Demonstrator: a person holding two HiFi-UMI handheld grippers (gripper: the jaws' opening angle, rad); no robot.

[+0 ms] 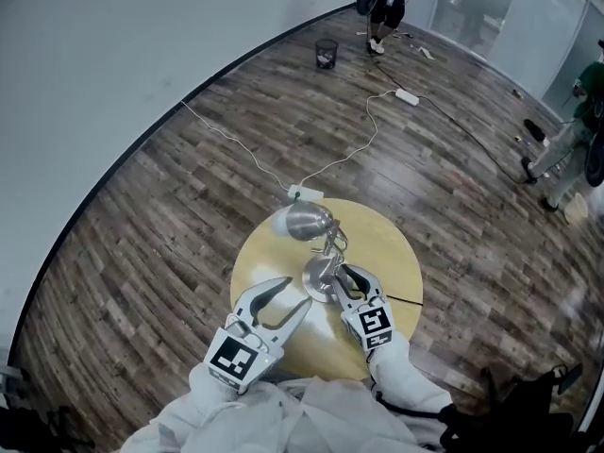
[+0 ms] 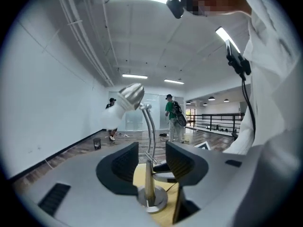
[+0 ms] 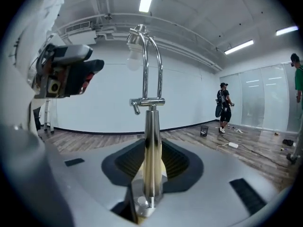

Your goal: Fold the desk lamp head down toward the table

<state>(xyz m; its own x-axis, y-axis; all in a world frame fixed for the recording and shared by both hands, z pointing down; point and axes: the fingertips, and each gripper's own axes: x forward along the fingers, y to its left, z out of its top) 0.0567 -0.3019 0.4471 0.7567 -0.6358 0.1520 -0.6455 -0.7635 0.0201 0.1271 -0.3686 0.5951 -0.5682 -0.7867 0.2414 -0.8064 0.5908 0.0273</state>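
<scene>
A silver desk lamp stands on the round yellow table, its head raised and pointing to the far left, its round base nearer me. My right gripper is shut on the lamp's upright stem just above the base; the stem fills the gap between the pads in the right gripper view, and the curved arms rise above it. My left gripper hangs open to the left of the base with nothing between its jaws. In the left gripper view the stem and head stand beyond its open jaws.
A white cord runs from a plug block at the table's far edge across the wood floor to a power strip. A small bin stands by the wall. People stand at the far side and at the right.
</scene>
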